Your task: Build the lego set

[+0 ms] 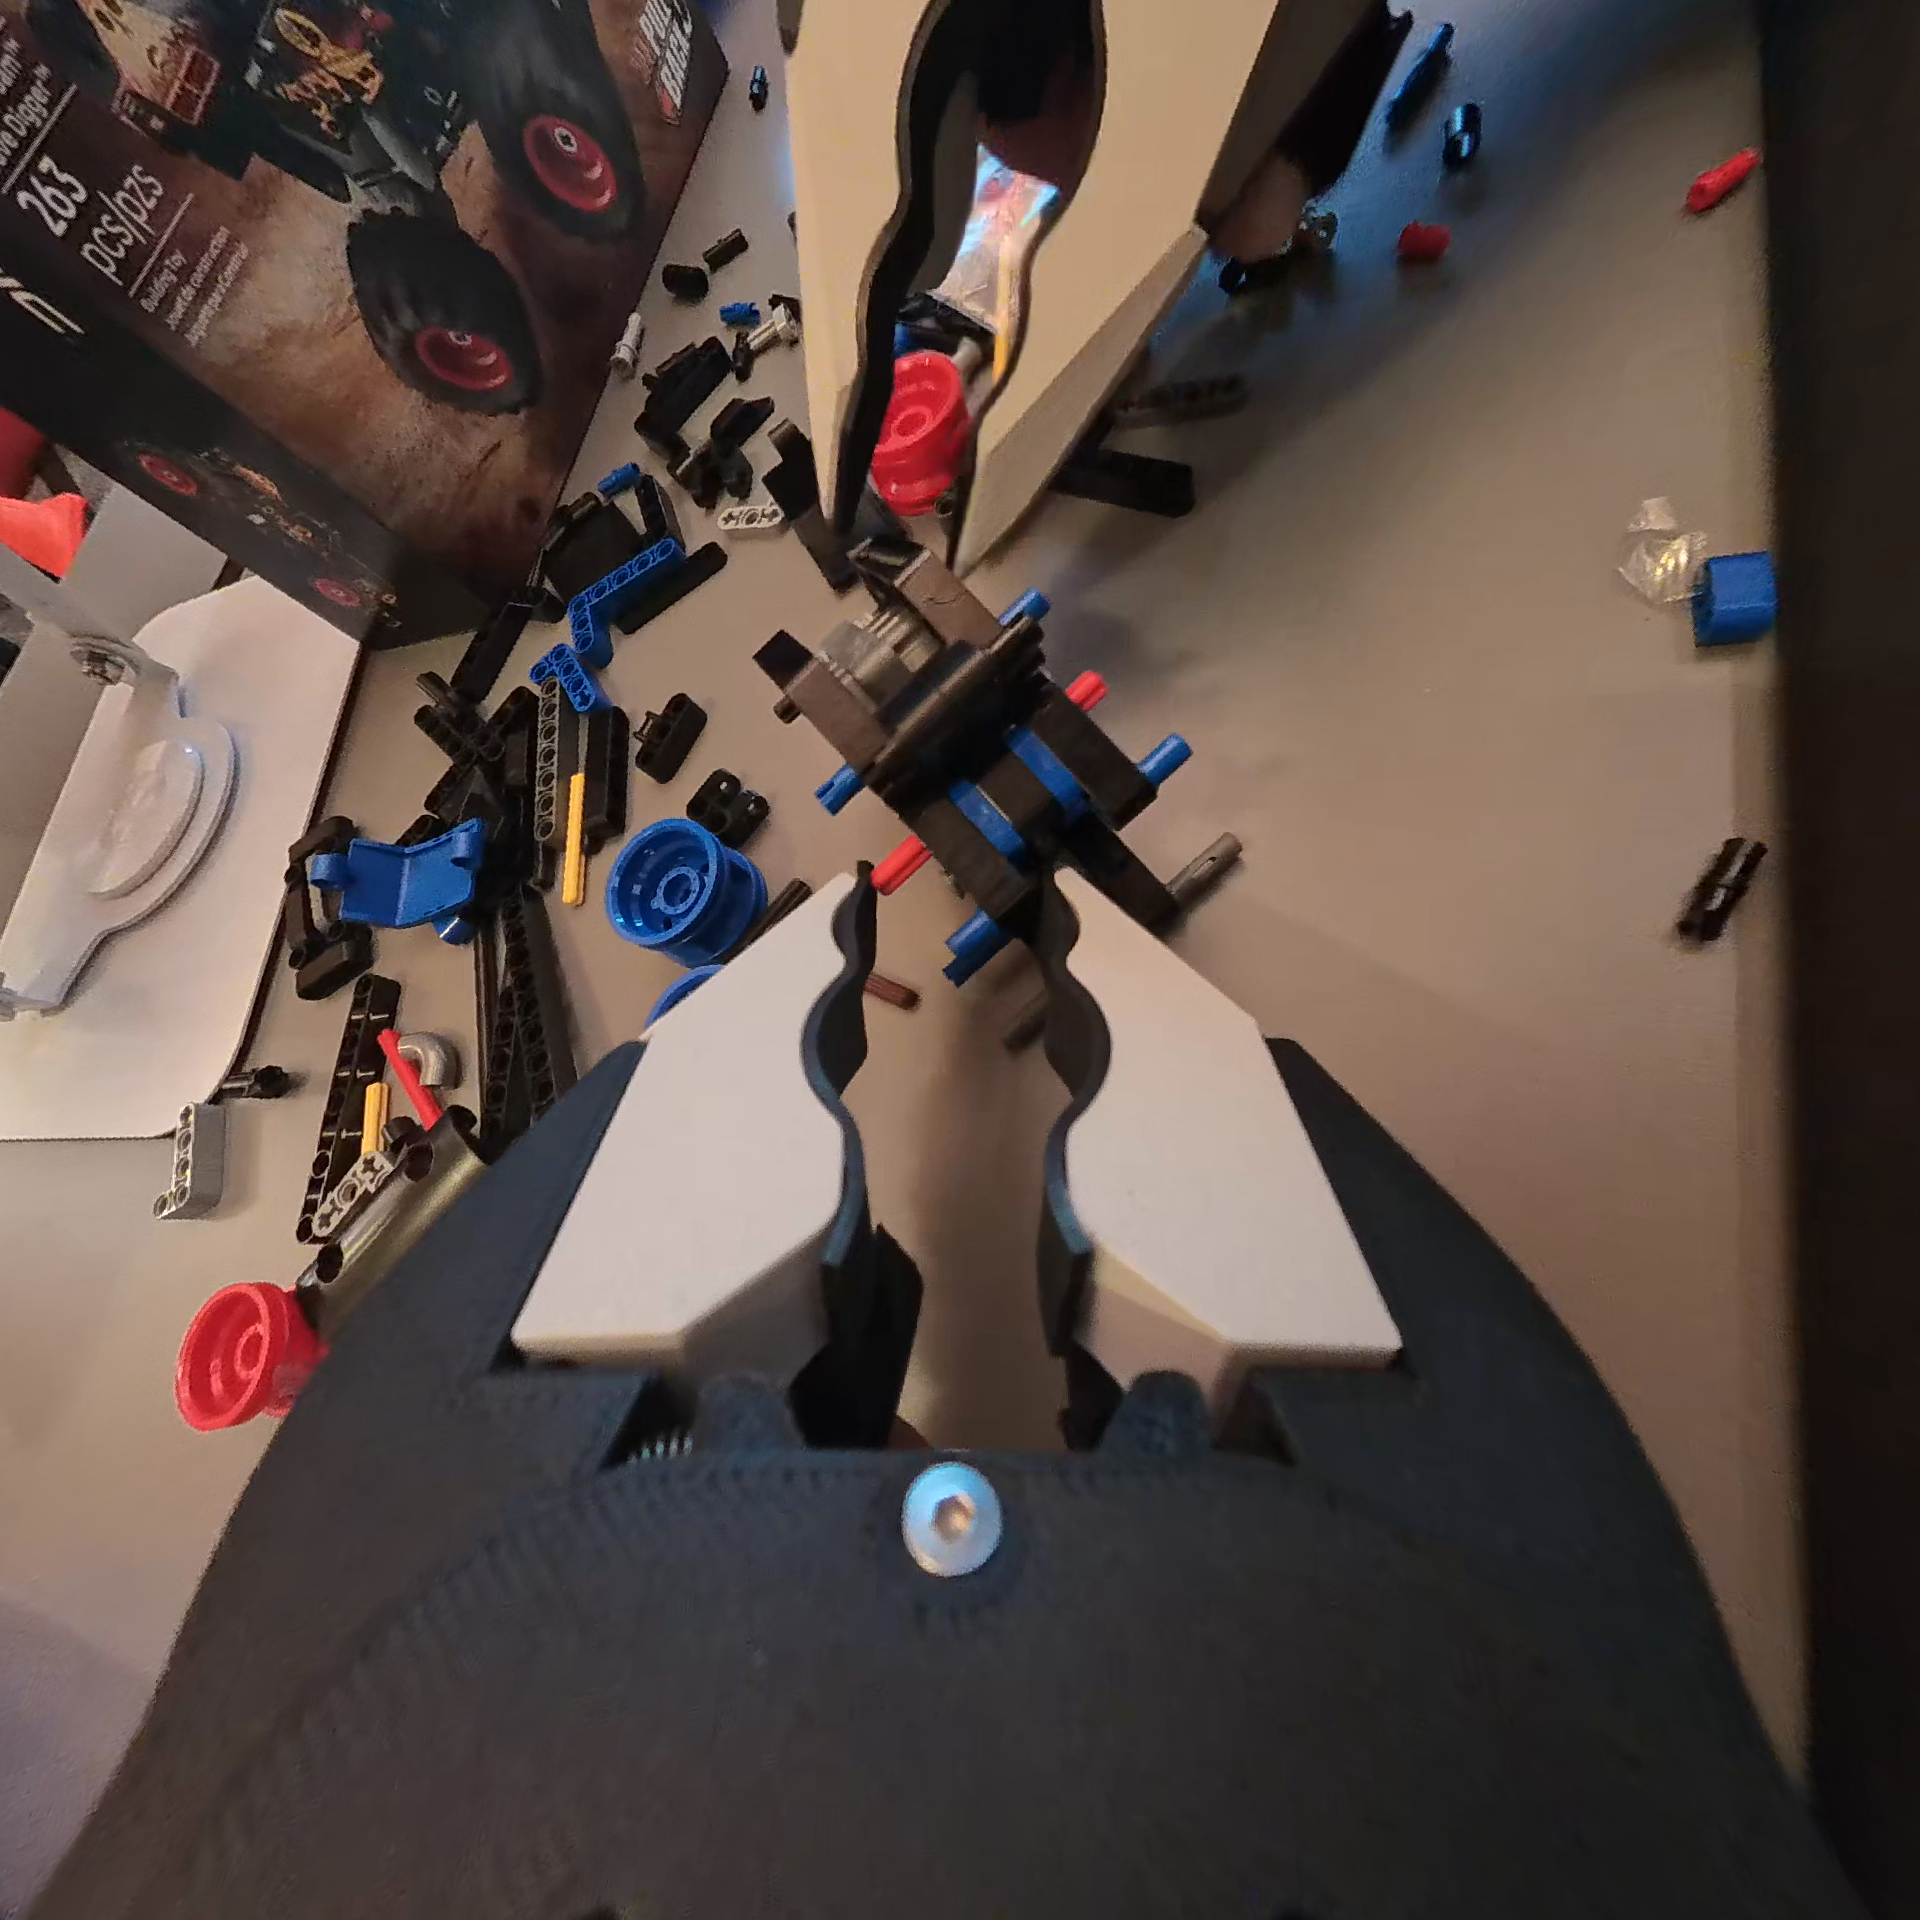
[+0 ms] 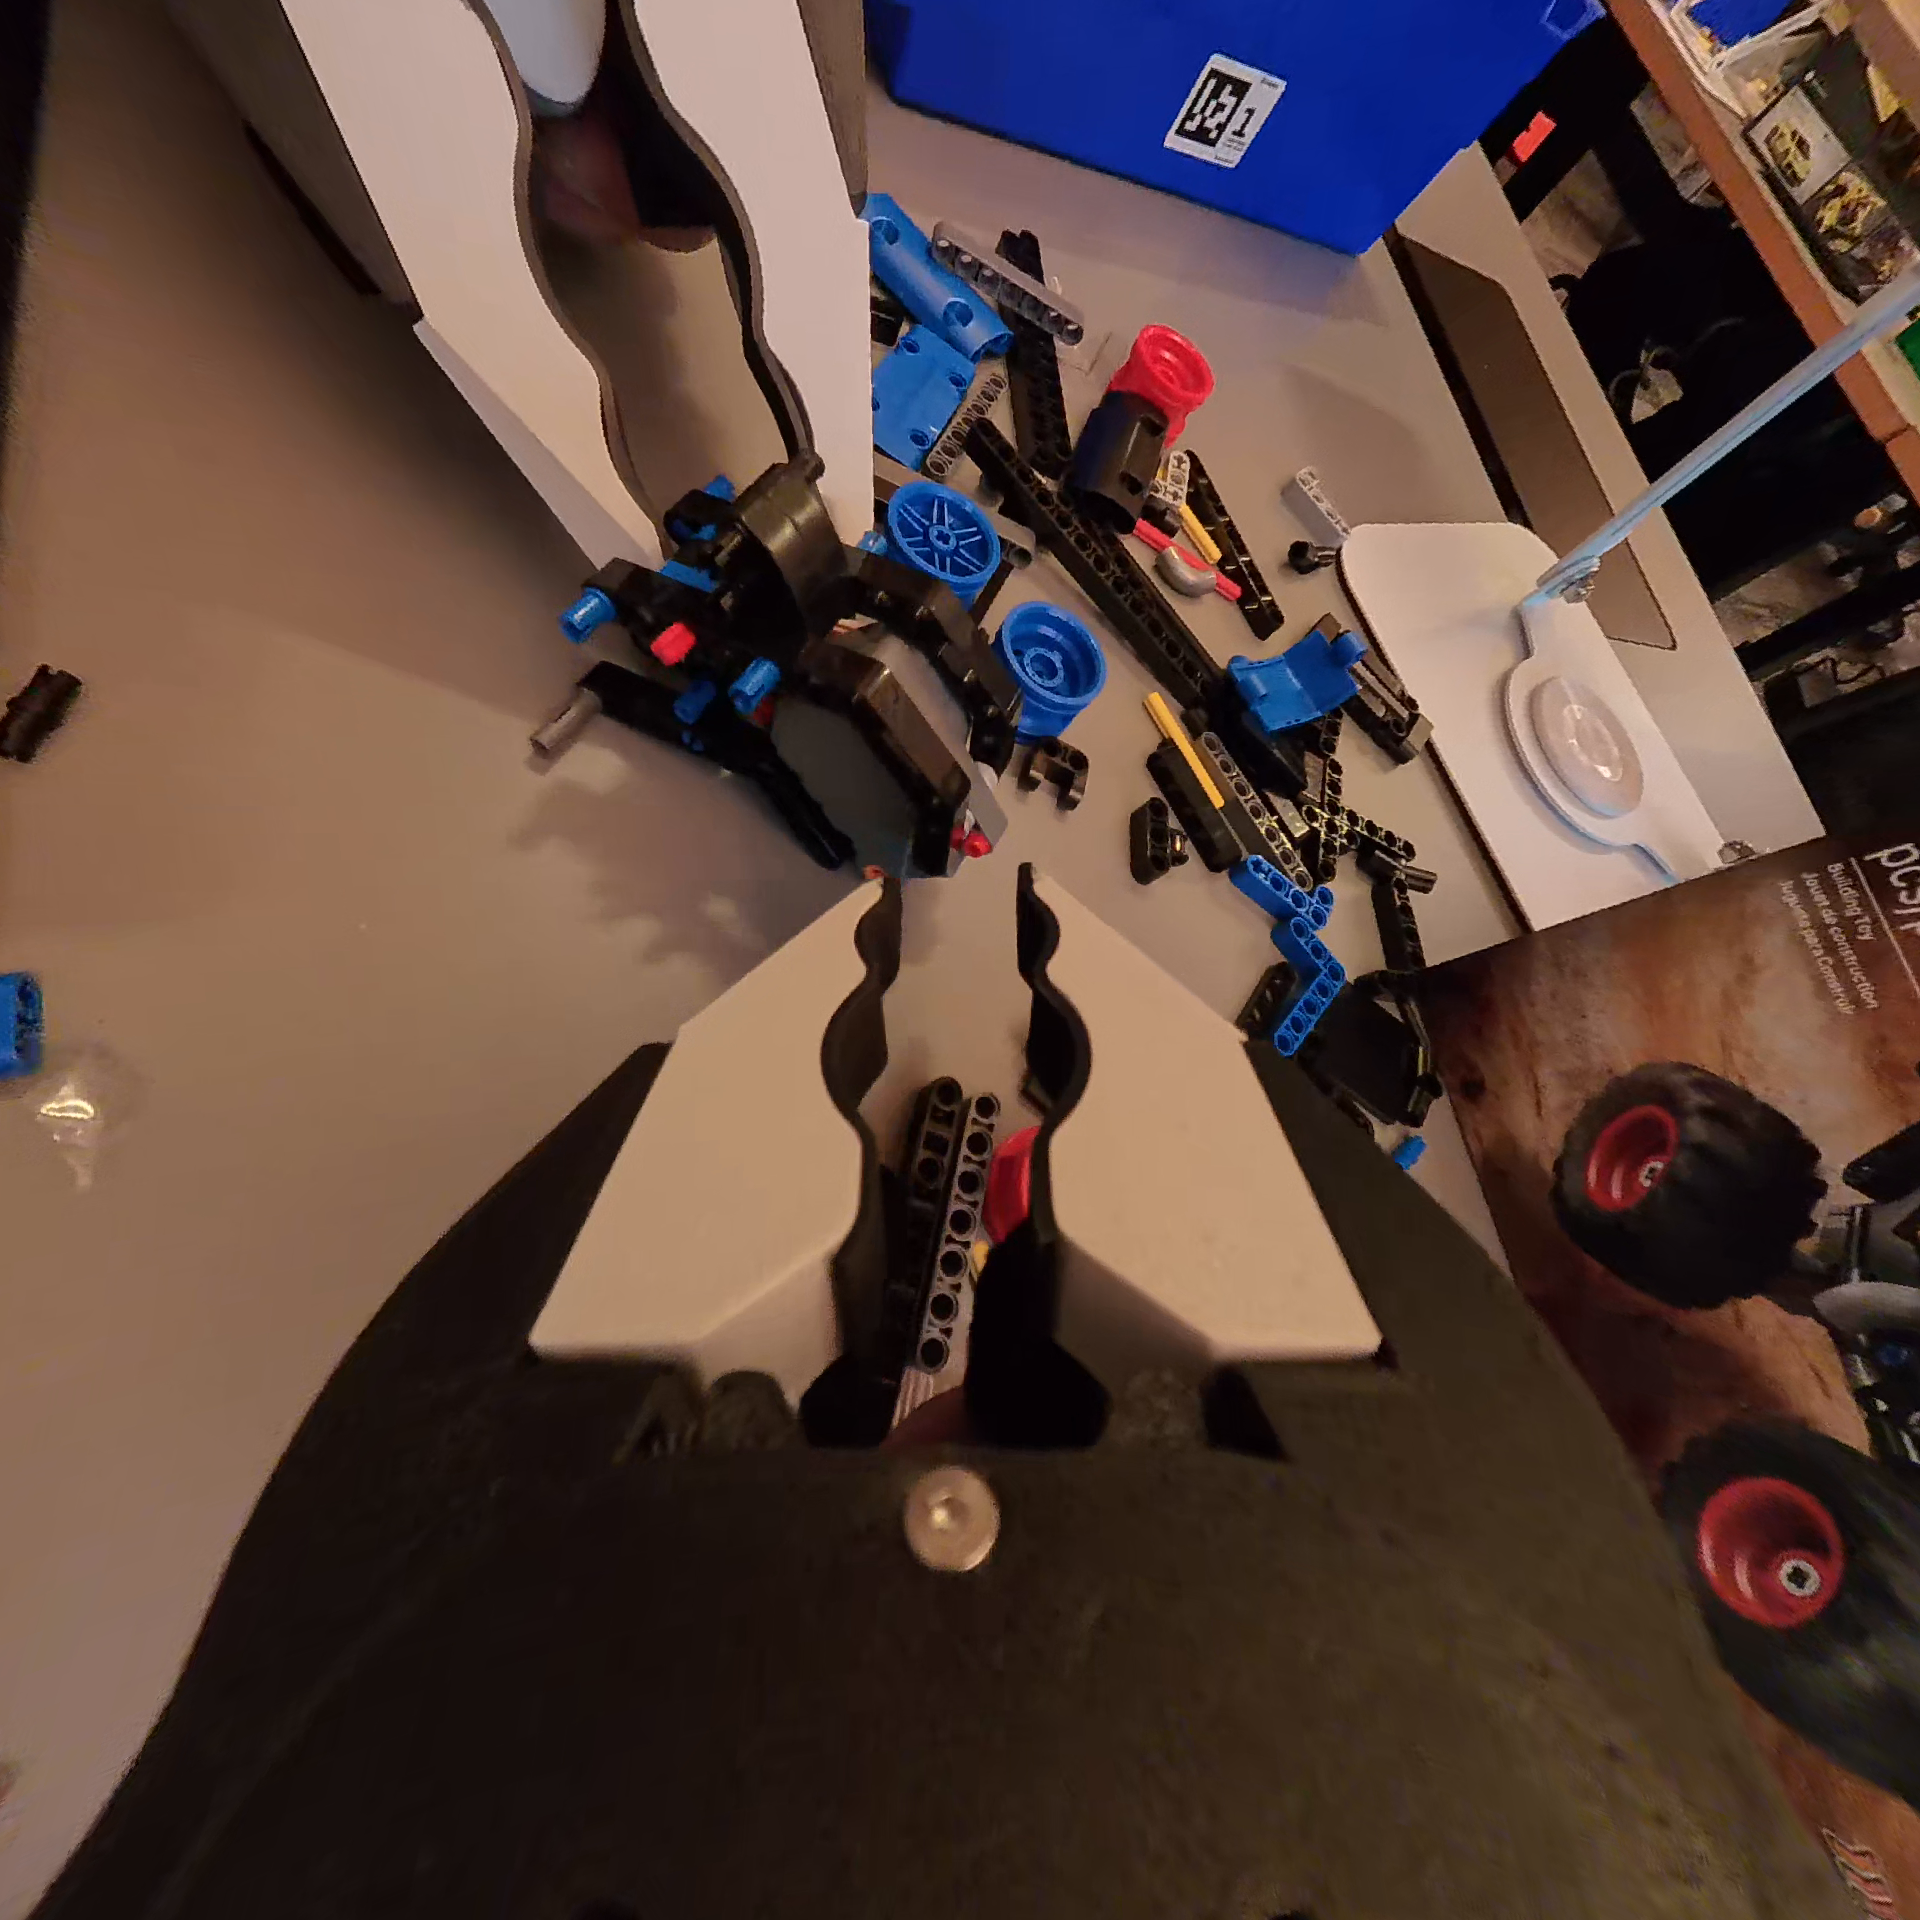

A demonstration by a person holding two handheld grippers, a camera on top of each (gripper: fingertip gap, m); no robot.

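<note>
- Left gripper (image 1: pixel 956 909), pale grey fingers with wavy black pads, stands parted with nothing between the tips, which sit right at the near end of the half-built black-and-blue lego assembly (image 1: pixel 977 748) on the grey table (image 1: pixel 1403 935)
- Right gripper (image 2: pixel 956 883) is likewise parted and empty, just short of the assembly's far end
- Loose black beams and a blue wheel hub (image 1: pixel 681 894) lie beside it, near the printed cardboard set box (image 1: pixel 343 270)

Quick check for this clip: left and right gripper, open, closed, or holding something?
Left gripper: open, empty, its fingertips right by the partly built assembly without clamping it.
Right gripper: open, holding nothing; loose parts lie on the table beneath it.
</note>
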